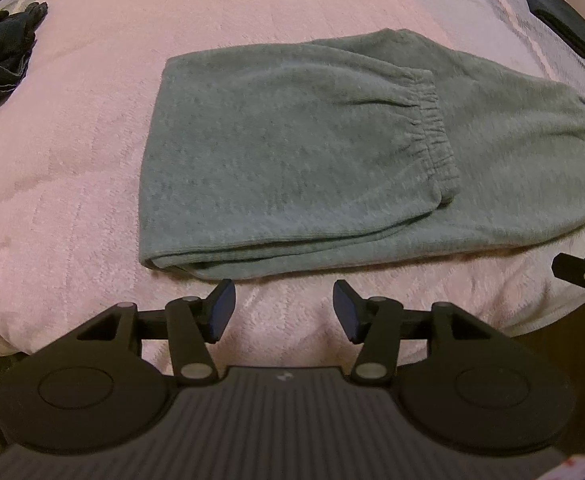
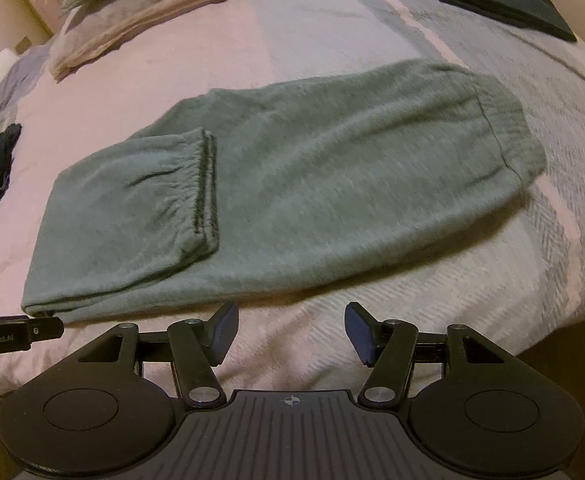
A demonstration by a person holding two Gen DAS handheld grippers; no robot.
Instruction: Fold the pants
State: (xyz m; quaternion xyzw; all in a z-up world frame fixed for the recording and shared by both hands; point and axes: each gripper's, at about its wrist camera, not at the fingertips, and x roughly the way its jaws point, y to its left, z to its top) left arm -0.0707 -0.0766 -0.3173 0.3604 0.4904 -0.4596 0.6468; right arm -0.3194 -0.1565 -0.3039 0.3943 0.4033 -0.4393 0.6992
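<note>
The grey-green pants [image 1: 292,152] lie folded flat on the pink blanket [image 1: 92,140], with the leg cuffs [image 1: 432,120] laid over the middle. In the right wrist view the pants [image 2: 312,192] stretch from the folded edge at the left to the waistband [image 2: 504,128] at the right. My left gripper [image 1: 284,304] hovers just in front of the near fold, open, nothing between its fingers. My right gripper [image 2: 291,328] also stands open and empty, just short of the pants' near edge. Each gripper's tip shows at the edge of the other's view.
A dark heap of clothes [image 1: 0,60] lies at the left. A folded dark garment [image 2: 504,0] rests at the far right, and a pink folded stack with a green cushion [image 2: 132,12] sits at the back. The bed's near edge [image 2: 552,332] drops off below the grippers.
</note>
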